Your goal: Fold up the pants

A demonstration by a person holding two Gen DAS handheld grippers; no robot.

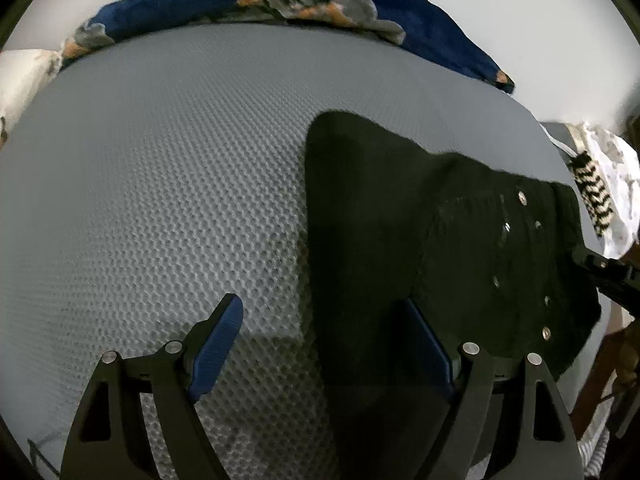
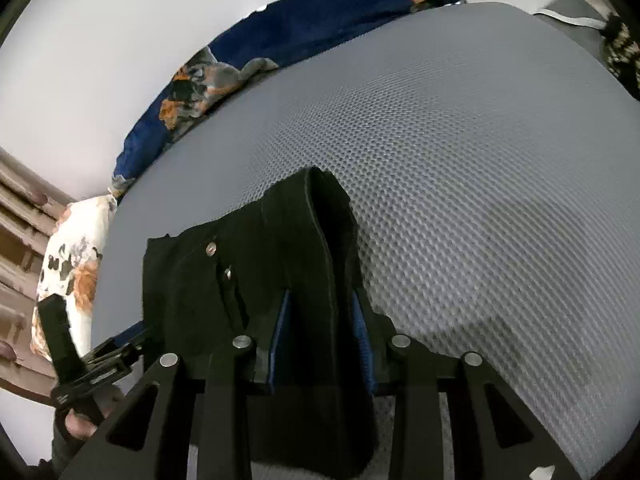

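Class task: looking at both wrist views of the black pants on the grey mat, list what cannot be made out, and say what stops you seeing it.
- Lower part of the black pants: both views, cut off by the bottom edge and covered by gripper frames.
- Whether the right gripper pads press the fabric: right wrist view, black cloth hides the contact.
- Near edge of the grey mat: both views, hidden behind the left gripper and pants.

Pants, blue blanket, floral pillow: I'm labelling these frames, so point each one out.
pants (image 1: 372, 208), left wrist view, flat black cloth.
blue blanket (image 2: 304, 36), right wrist view, plain blue stretch.
floral pillow (image 2: 80, 248), right wrist view, white face.
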